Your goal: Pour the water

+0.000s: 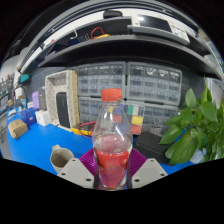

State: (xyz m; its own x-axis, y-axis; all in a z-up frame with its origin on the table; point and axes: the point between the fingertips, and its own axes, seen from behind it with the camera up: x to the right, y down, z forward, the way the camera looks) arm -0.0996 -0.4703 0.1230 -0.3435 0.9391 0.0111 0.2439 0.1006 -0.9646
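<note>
A clear plastic bottle (112, 140) with an orange-red cap and red liquid in its lower part stands upright between my fingers. My gripper (112, 168) is shut on the bottle's lower body, its purple pads (88, 160) pressing both sides. Right behind the bottle, a clear plastic cup (133, 117) shows above the blue table (40, 145). The bottle's base is hidden by my fingers.
A green leafy plant (195, 125) stands close on the right. A small brown cup-like thing (62, 156) sits just left of my fingers, a tan object (17, 128) farther left. Drawer cabinets (125, 80) and shelving line the back.
</note>
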